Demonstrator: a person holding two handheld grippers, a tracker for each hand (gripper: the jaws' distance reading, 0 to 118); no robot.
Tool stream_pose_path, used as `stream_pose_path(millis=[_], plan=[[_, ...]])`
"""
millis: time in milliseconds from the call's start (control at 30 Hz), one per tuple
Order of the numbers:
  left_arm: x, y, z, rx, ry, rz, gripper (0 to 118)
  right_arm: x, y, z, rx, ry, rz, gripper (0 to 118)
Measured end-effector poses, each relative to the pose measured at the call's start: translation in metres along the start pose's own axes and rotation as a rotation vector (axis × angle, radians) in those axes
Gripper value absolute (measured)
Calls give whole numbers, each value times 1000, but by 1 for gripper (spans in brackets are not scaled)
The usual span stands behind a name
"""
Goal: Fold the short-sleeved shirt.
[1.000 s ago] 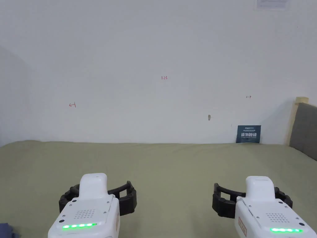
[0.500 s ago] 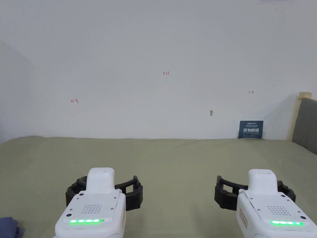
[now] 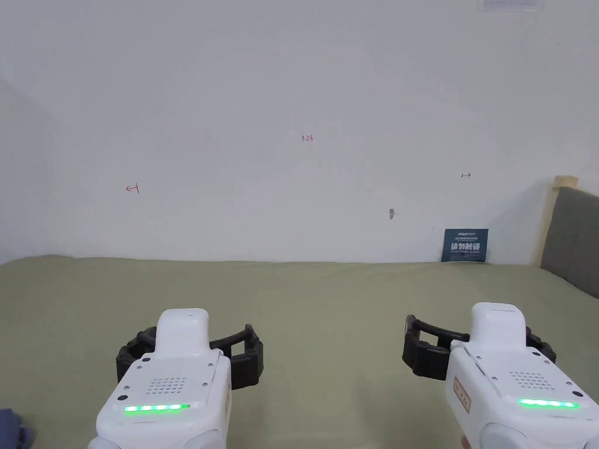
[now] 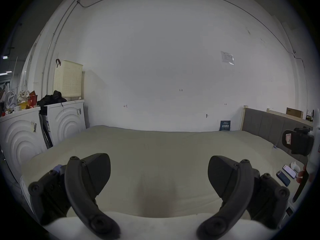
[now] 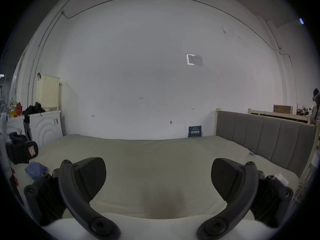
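Observation:
A crumpled blue-grey garment [image 5: 35,170] lies in a heap on the olive-green bed sheet [image 3: 327,304], at the near left; a corner of it shows in the head view [image 3: 9,424]. My left gripper [image 3: 193,345] hovers over the sheet to the right of the heap, not touching it. Its jaws stand wide apart with nothing between them [image 4: 158,165]. My right gripper [image 3: 477,339] is level with it farther right, also open and empty [image 5: 159,167]. Both point at the far wall.
A grey padded headboard [image 3: 573,239] bounds the bed's right side. A small blue sign [image 3: 465,245] leans on the white wall. Two phones [image 4: 285,172] lie near the right edge. White washing machines [image 4: 67,120] and a cream basket [image 4: 67,79] stand at left.
The head camera has shifted a little, so the whole picture moved. Both grippers stay open and side by side over the sheet.

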State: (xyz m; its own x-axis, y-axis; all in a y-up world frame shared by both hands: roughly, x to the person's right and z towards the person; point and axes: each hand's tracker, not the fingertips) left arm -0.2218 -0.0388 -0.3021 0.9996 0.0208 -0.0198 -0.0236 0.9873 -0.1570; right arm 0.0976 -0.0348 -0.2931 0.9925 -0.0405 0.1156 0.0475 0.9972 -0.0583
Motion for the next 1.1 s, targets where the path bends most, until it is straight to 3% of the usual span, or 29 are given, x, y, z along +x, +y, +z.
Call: stream_pose_path(millis=[167, 333, 500, 667, 833, 1000, 1100], plan=[[-1, 5, -1, 0, 3, 5, 116, 0, 7, -9, -65, -65, 22, 118], [-3, 11, -3, 28, -9, 1, 116, 9, 5, -17, -128, 33, -74, 118], [-1, 14, -13, 19, -10, -2, 116, 5, 5, -17, -116, 9, 4, 118], [-4, 16, -15, 22, -23, 16, 116, 2, 8, -19, -135, -39, 4, 118], [-4, 12, -19, 10, -10, 21, 116, -5, 9, -21, -148, -78, 90, 118], [-5, 5, -22, -18, -8, 20, 116, -4, 15, -18, -146, -28, 65, 118], [-7, 2, -23, -36, -6, 30, 116, -8, 16, -17, -147, -54, 79, 118]])
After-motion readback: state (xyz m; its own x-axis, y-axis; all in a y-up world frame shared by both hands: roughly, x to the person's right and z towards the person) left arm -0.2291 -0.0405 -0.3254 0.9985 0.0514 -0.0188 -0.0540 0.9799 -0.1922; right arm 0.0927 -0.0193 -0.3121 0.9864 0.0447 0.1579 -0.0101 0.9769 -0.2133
